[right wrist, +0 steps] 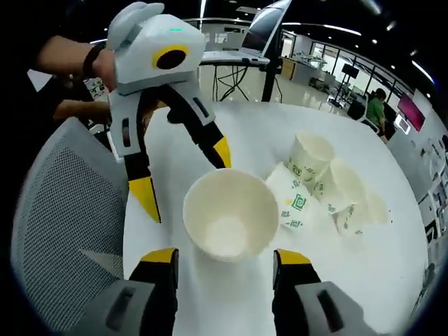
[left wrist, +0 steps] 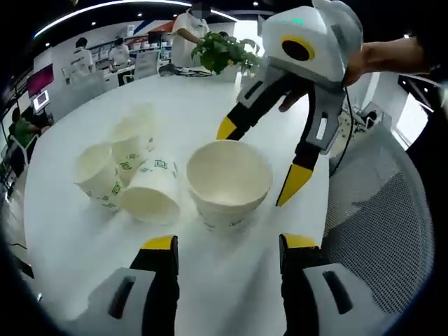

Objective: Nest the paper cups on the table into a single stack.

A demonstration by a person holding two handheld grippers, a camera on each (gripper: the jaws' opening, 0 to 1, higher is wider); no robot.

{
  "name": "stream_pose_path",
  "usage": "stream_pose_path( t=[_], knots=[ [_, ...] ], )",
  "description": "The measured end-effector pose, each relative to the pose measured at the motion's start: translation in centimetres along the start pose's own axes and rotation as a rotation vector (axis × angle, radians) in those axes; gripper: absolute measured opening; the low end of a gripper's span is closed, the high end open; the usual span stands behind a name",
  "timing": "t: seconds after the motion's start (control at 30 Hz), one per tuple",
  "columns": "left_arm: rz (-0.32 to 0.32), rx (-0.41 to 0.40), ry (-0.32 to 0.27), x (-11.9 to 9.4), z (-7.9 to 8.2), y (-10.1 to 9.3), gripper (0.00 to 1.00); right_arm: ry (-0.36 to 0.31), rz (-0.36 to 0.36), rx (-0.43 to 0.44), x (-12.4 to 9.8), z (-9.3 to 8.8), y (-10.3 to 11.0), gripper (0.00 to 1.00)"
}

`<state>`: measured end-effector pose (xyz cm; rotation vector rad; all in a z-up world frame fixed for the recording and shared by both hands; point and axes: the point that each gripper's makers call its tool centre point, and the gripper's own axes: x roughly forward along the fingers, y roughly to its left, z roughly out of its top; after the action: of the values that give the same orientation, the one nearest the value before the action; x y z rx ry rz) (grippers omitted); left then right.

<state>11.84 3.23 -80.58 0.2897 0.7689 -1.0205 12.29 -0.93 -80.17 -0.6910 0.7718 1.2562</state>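
I see a round white table (left wrist: 210,105) carrying paper cups — one upright cup (left wrist: 228,180) near me, a cluster of tipped cups (left wrist: 129,178) lying just left of it — and a potted plant (left wrist: 224,52) at the far edge.

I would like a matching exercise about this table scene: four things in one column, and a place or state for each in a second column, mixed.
1. upright cup
2. tipped cups
3. plant
4. mesh chair

a. at the table's far edge
b. beside the table
c. lying in a cluster
d. standing, mouth up, between both grippers

Pairs: 1-d, 2-c, 3-a, 4-b
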Motion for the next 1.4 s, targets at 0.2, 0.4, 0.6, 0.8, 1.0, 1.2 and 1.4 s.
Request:
stream_pose_path(
  t=[0.2, 0.4, 0.6, 0.8, 1.0, 1.2, 1.4],
  knots=[
    [-0.010, 0.062, 0.012, 1.1, 0.8, 0.0, 0.51, -0.024, -0.014, 0.017, 0.7, 0.0, -0.3, 0.41],
    [-0.001, 0.096, 0.003, 1.6, 1.5, 0.4, 0.35, -0.035, -0.012, 0.022, 0.5, 0.3, -0.5, 0.32],
    [-0.015, 0.105, 0.000, 2.1, 2.2, 0.5, 0.34, -0.036, -0.021, 0.017, -0.1, 0.2, -0.8, 0.32],
    [-0.031, 0.124, -0.008, 3.2, 3.8, 0.1, 0.34, -0.033, -0.047, 0.031, -1.2, -1.3, -2.1, 0.32],
    [-0.059, 0.148, -0.015, 4.7, 5.9, -1.2, 0.35, -0.029, -0.073, 0.062, -2.8, -3.0, -2.8, 0.32],
    [-0.091, 0.172, -0.016, 6.4, 7.5, -2.5, 0.35, -0.022, -0.087, 0.090, -4.4, -4.9, -3.4, 0.32],
    [-0.119, 0.175, -0.009, 8.1, 8.3, -3.4, 0.36, -0.009, -0.093, 0.111, -5.1, -6.8, -3.8, 0.32]
  ],
)
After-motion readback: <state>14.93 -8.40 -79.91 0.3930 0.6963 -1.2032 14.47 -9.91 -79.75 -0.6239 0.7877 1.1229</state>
